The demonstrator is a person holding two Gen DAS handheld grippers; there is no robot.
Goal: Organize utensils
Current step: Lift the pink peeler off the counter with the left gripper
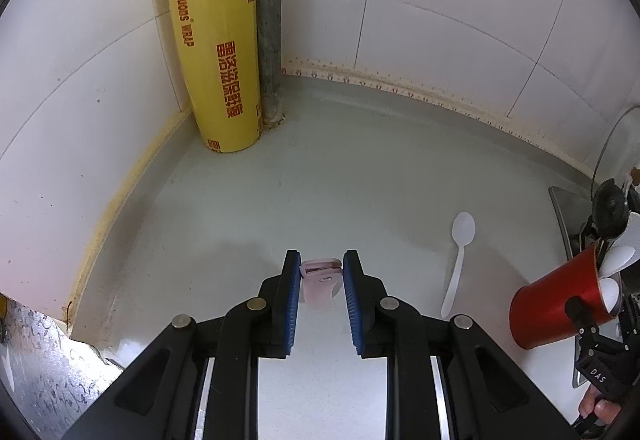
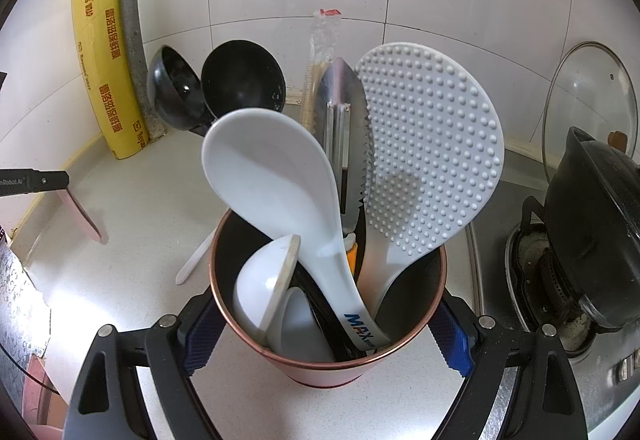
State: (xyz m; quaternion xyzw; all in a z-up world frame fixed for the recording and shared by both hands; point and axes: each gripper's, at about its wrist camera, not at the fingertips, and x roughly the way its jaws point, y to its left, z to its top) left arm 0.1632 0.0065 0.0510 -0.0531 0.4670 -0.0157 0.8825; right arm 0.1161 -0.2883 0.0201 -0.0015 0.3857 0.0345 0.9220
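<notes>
My left gripper [image 1: 322,260] is shut on a flat pink utensil [image 1: 319,290], held above the pale counter [image 1: 280,199]. From the right wrist view the pink utensil [image 2: 84,215] hangs down from the left gripper's finger [image 2: 44,180]. My right gripper [image 2: 328,332] is shut on a red cup [image 2: 320,370] with a copper rim. In the cup stand a white ladle [image 2: 272,175], a dimpled white rice paddle [image 2: 428,143], two black ladles [image 2: 240,75], a steel serrated tool [image 2: 344,107] and small white spoons [image 2: 264,280]. A white plastic spoon [image 1: 460,252] lies on the counter left of the red cup [image 1: 556,300].
A yellow cling-wrap roll [image 1: 216,39] and a grey pipe [image 1: 270,19] stand in the tiled corner. A glass lid [image 2: 588,95] leans on the wall behind a black pot [image 2: 592,224] on the gas stove. A patterned shiny surface [image 1: 36,368] lies at the lower left.
</notes>
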